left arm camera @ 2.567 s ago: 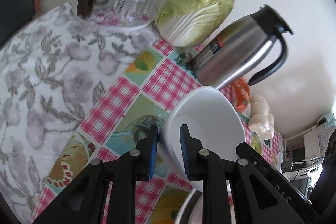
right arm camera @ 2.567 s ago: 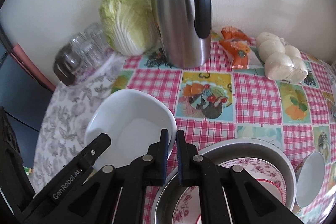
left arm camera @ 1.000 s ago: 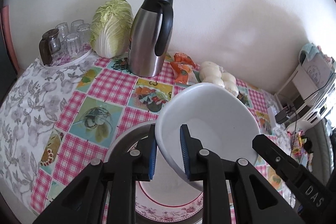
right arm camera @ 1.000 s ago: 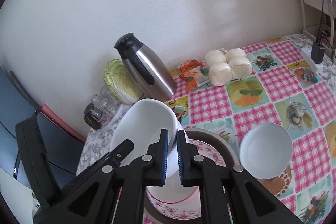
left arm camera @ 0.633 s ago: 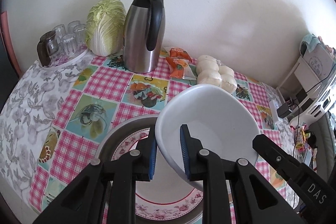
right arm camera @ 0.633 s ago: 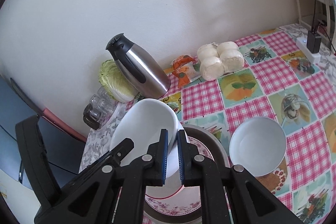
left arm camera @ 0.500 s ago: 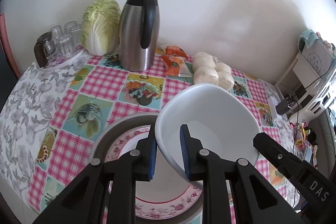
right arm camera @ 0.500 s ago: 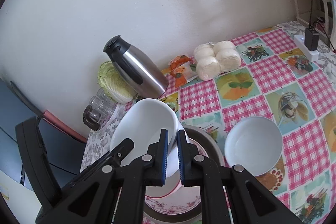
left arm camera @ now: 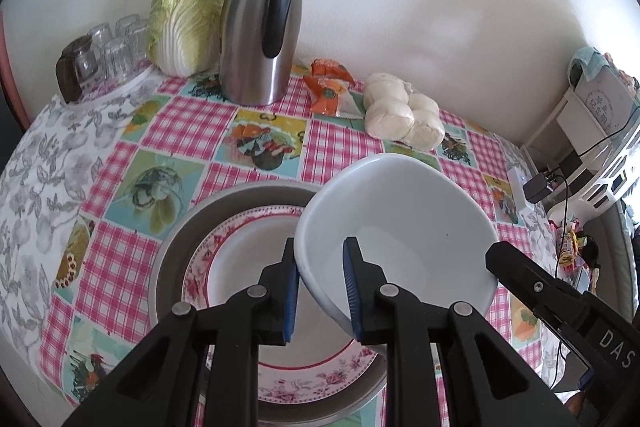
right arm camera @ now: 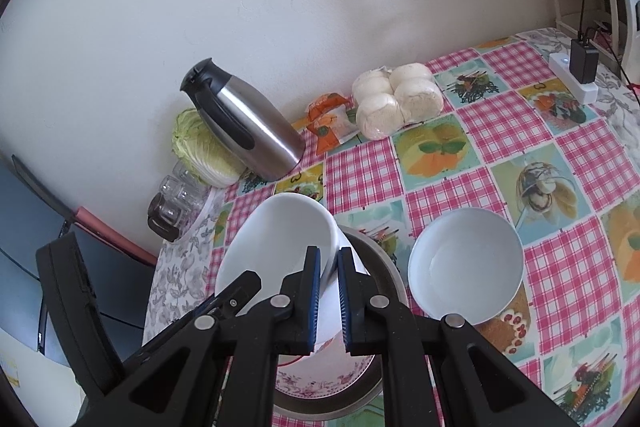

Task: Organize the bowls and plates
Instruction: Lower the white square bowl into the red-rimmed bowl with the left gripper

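Observation:
Both grippers hold one large white bowl (left arm camera: 404, 227) by opposite rims, tilted in the air. My left gripper (left arm camera: 322, 291) is shut on its near rim. My right gripper (right arm camera: 329, 295) is shut on the other rim of the bowl (right arm camera: 280, 247). Below the bowl a floral-rimmed plate (left arm camera: 240, 263) lies inside a grey metal basin (left arm camera: 180, 239); both also show in the right wrist view, plate (right arm camera: 320, 375) and basin (right arm camera: 380, 267). A smaller white bowl (right arm camera: 466, 263) stands on the tablecloth right of the basin.
Along the wall stand a steel thermos jug (left arm camera: 260, 27), a napa cabbage (left arm camera: 186, 19), a tray of glasses (left arm camera: 104, 55), an orange snack packet (left arm camera: 330, 93) and bagged buns (left arm camera: 404, 117). A power strip with a charger (right arm camera: 576, 71) lies at the far right table edge.
The white bowl, held by both grippers, has been carried from the left side of the table to above the basin and plate, and keeps shifting slightly right.

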